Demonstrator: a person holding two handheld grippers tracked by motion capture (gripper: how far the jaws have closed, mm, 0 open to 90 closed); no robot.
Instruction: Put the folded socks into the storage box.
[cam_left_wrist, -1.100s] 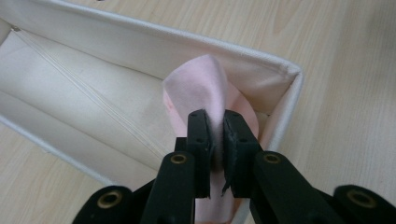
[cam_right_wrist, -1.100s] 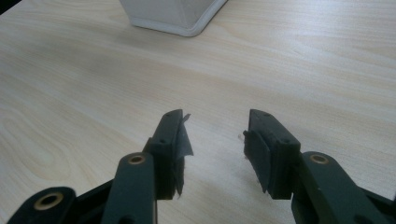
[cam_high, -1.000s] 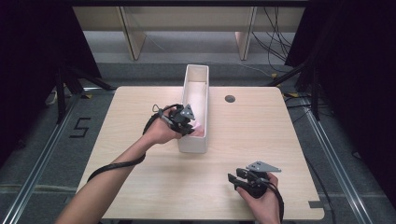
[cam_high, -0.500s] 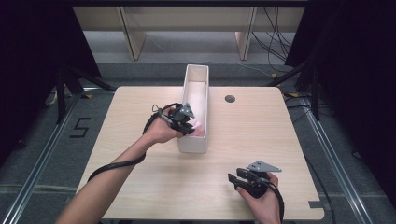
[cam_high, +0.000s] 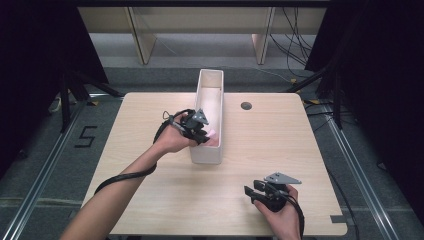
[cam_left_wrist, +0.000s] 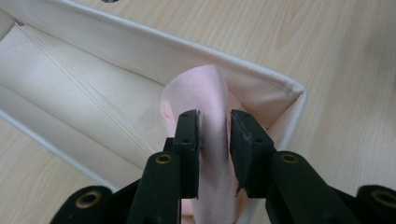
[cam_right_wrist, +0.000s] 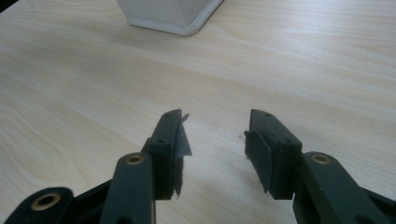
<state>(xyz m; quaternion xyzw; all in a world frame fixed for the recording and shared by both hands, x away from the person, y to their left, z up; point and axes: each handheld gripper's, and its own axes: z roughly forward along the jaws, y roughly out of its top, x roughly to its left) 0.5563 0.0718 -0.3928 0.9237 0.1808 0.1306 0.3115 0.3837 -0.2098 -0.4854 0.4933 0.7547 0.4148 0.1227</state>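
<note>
The left gripper (cam_left_wrist: 214, 135) has just been opening its jaws, now slack around a pink cloth (cam_left_wrist: 205, 98) at the near end of the white fabric bin (cam_high: 210, 155). The right gripper (cam_right_wrist: 212, 140) rests spread and empty at the table's (cam_high: 280, 135) near right.

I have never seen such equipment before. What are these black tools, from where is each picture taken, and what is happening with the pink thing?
A person sits at a wooden table and holds a hand tool with two black jaws in each hand. The wide picture comes from a camera above the table. The other two come from small cameras riding on the tools, looking along their jaws.

The left gripper reaches into the near end of a long white fabric bin. A pink cloth lies between its jaws, which have just been opening; the left gripper view shows a gap beside the cloth, so it seems to be letting go.

The right gripper rests near the table's front edge, jaws open and empty.
</note>
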